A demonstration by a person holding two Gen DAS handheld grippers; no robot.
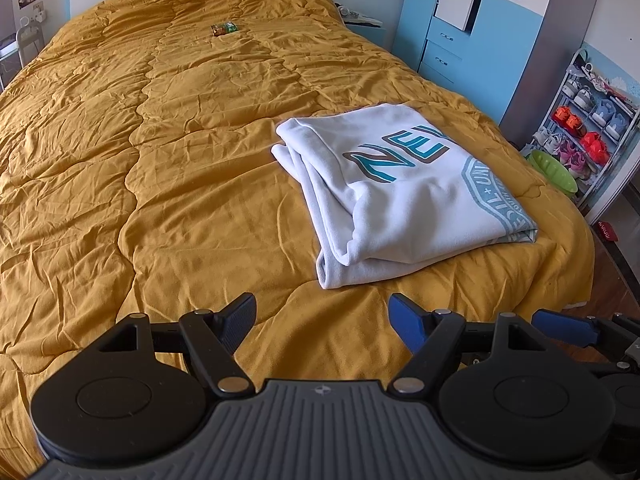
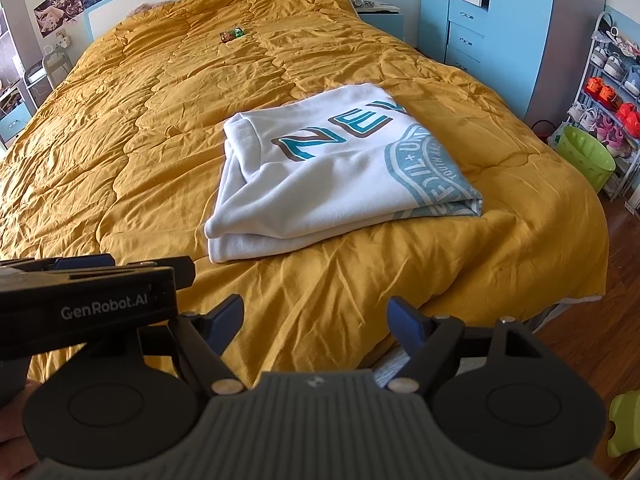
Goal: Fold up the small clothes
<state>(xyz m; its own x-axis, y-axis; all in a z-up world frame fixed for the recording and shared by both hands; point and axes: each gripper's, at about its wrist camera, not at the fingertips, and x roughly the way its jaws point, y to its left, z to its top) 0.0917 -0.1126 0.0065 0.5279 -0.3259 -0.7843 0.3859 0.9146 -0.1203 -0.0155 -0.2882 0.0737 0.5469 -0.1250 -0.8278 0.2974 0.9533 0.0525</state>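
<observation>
1. Mustard-yellow quilt [image 1: 160, 160] covers a bed in a blue-and-white room with apple cut-outs on the headboard.
2. Left gripper [image 1: 322, 322], marked "GenRobot.AI", hovers over the quilt's near edge, jaws apart, empty.
3. Folded white sweatshirt [image 1: 400, 192], printed "NE" in teal above a round seal, lies right of centre.
4. Right gripper [image 2: 316, 322] hangs spread, holding nothing.
5. Shoe rack [image 1: 580, 128] stands beside a green basin [image 1: 554, 172].

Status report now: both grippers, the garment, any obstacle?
Left gripper open, empty. Right gripper open, empty. White sweatshirt folded on yellow quilt, untouched. Nothing in the way.
</observation>
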